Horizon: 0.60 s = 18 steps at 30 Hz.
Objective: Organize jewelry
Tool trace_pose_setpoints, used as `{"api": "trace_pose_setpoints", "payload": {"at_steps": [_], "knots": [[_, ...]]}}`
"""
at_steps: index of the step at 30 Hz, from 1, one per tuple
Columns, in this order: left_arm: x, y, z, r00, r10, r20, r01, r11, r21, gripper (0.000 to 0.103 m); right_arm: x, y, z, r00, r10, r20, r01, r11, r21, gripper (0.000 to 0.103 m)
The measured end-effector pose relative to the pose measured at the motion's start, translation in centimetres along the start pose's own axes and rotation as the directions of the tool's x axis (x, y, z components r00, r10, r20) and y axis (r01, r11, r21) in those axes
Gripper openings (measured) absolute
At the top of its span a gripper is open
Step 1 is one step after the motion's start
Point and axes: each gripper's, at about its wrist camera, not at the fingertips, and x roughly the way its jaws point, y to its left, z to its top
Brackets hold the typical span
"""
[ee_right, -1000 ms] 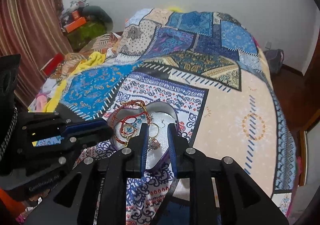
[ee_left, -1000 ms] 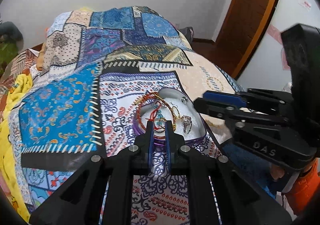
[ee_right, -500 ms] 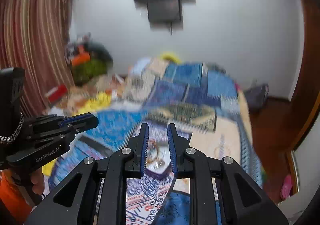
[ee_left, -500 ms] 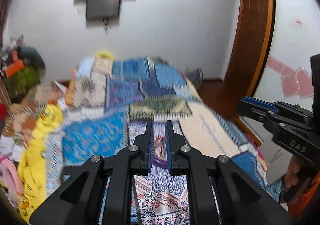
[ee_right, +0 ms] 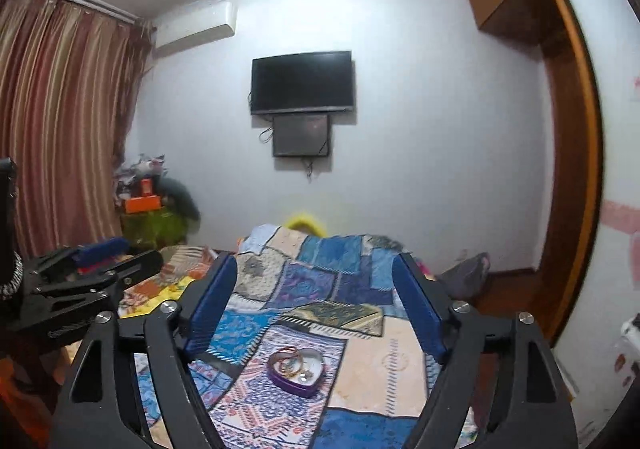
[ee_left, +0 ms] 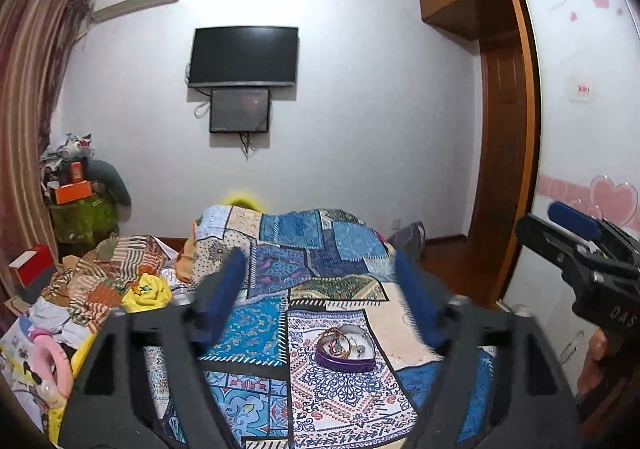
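Note:
A purple heart-shaped tin [ee_left: 346,350] lies on the patchwork bedspread [ee_left: 316,245]. It holds red and gold bangles [ee_left: 337,341] and small silver pieces. It also shows in the right wrist view [ee_right: 297,371], with the bangles [ee_right: 289,362] inside. My left gripper [ee_left: 320,293] is open and empty, held well above and back from the tin. My right gripper [ee_right: 316,303] is open and empty, also raised back from the tin. Each gripper shows at the edge of the other's view, the right one [ee_left: 576,245] and the left one [ee_right: 100,269].
Crumpled clothes [ee_left: 100,289] and a yellow cloth [ee_left: 146,291] lie on the bed's left side. A wall TV [ee_left: 244,56] hangs at the far end. A wooden wardrobe and door [ee_left: 500,169] stand at the right. Curtains [ee_right: 60,129] hang at the left.
Both grippers have pulled up and back from the tin and gone from shut to wide open. The tin now looks small and far off.

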Motion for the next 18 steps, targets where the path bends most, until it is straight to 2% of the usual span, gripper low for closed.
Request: {"api": "trace_pose_setpoints", "payload": {"at_steps": [1, 3, 5, 18], "knots": [[-0.4, 0.1, 0.0, 1.0, 0.017, 0.017, -0.017, 1.0, -0.004, 0.095, -0.1, 0.1, 0.0, 1.0, -0.006, 0.002, 0.006, 1.0, -0.002, 0.082], [-0.7, 0.1, 0.0, 0.999, 0.033, 0.034, -0.033, 0.999, -0.004, 0.097, 0.0, 0.2, -0.1, 1.0, -0.018, 0.004, 0.018, 1.0, 0.006, 0.095], [-1.1, 0.1, -0.1, 0.998, 0.04, 0.04, -0.04, 0.999, 0.0, 0.097, 0.1, 0.2, -0.2, 1.0, -0.031, 0.003, 0.031, 0.999, 0.017, 0.102], [-1.5, 0.1, -0.6, 0.998, 0.054, 0.035, -0.054, 0.999, -0.003, 0.098, -1.2, 0.1, -0.9, 0.999, -0.031, -0.024, 0.031, 0.999, 0.015, 0.102]]}}
